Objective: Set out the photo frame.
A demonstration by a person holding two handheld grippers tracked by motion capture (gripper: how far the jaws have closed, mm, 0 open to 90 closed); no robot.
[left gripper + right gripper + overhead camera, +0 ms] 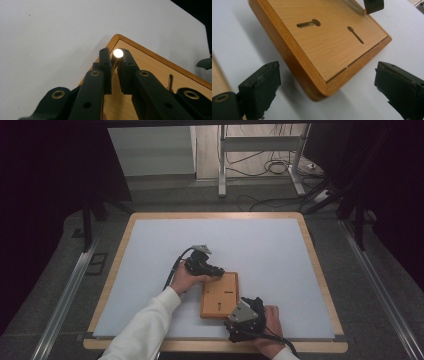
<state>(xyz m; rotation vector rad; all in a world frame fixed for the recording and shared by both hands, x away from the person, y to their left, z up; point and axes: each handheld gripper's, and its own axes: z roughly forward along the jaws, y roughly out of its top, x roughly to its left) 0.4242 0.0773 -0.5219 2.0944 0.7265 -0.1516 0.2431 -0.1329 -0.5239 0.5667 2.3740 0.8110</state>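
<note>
Right claw [248, 309]: nearest the camera in the high view, held in the person's right hand by the bench's near edge. Its jaws are spread wide and grip nothing. In the right gripper view they stand either side of the wooden board's near corner without touching it, which reads as lining up to take hold of that corner.

Wooden board [220, 295]: a flat orange-brown panel with a raised rim, lying on the bench's pale grey surface [260, 245] toward the near edge, slightly right of centre. Its face has two keyhole-shaped slots [308, 23], probably meant to receive a pin head.

Left claw [210, 269]: at the board's far left corner, in the person's left hand, white sleeve behind it. Its jaws are drawn close together, pinching a thin brass-coloured pin.

Pin [118, 53]: held upright between the left claw's jaws, its round head catching the light. It sits over the board's corner. Whether its lower end touches the wood cannot be told.

Likely reason for the arrangement: one claw steadies or carries the small pin while the other prepares to brace the board so it will not slide.

Second small metal piece [170, 82]: stands up from the board beyond the left claw; too small to identify.
</note>
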